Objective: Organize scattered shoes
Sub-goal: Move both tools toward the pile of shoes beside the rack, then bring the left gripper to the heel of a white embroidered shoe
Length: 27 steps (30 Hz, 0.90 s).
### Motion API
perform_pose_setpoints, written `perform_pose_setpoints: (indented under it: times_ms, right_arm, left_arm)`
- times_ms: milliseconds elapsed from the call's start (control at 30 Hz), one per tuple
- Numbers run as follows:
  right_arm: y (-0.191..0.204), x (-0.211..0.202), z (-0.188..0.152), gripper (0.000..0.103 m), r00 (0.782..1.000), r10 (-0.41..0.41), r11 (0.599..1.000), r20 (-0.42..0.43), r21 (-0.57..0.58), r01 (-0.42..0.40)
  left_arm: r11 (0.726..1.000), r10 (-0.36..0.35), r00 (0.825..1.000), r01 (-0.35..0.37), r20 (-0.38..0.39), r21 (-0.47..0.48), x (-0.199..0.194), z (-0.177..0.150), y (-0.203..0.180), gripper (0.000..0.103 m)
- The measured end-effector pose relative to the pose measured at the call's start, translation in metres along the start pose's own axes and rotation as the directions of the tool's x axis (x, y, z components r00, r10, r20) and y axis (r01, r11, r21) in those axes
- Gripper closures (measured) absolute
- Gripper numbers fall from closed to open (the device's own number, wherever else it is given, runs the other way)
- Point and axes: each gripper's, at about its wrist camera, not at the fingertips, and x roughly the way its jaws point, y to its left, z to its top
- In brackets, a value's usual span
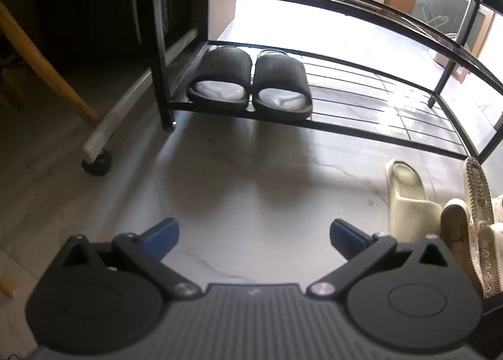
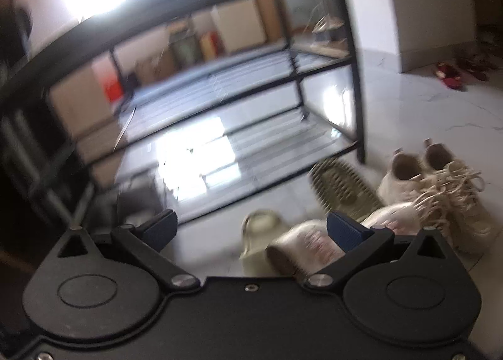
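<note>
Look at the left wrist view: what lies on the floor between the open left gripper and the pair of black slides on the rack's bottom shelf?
Nothing: in that view, only bare pale marble floor in shadow separates the left gripper from the black slides.

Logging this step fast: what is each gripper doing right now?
Left gripper: open, holding nothing, over bare floor.
Right gripper: open, holding nothing.
</note>
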Motion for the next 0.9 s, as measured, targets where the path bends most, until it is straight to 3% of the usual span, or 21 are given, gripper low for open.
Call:
perform_pose_setpoints:
  times_ms: [200,433,567,733,833,900]
  right_arm:
    - [-0.047,-0.025,0.006,0.0,0.992,-0.064,0.992,0.11,0.114,0.052]
    - [-0.1,-0.041,-0.003,0.0,0.983,-0.108,0.948,0.148,0.312,0.057]
    - [-0.108,-0.041,-0.011,0.0,0.986,-0.081,0.935,0.147,0.353,0.024]
    - [-0.115,-0.03,-0.019,0.0,0.996,-0.006,0.916,0.09,0.4,-0.031]
    - [-0.128,-0.027,-0.025,0.0,0.996,0.037,0.88,0.085,0.469,-0.072]
    - [-0.14,-0.021,-0.03,0.0,0.996,0.067,0.847,0.065,0.524,-0.091]
  left_arm:
    - [0.982,-0.168,0.986,0.169,-0.02,0.088,0.001,0.0,-0.034,0.001]
    - [0.954,-0.236,0.967,0.249,-0.095,0.166,0.016,0.004,-0.085,0.001]
    - [0.945,-0.264,0.956,0.282,-0.125,0.165,0.023,0.011,-0.109,0.001]
    - [0.925,-0.319,0.928,0.35,-0.194,0.151,0.045,0.018,-0.14,0.001]
    - [0.92,-0.322,0.921,0.359,-0.217,0.158,0.058,0.02,-0.161,0.001]
    - [0.914,-0.337,0.904,0.381,-0.261,0.138,0.068,0.021,-0.173,0.001]
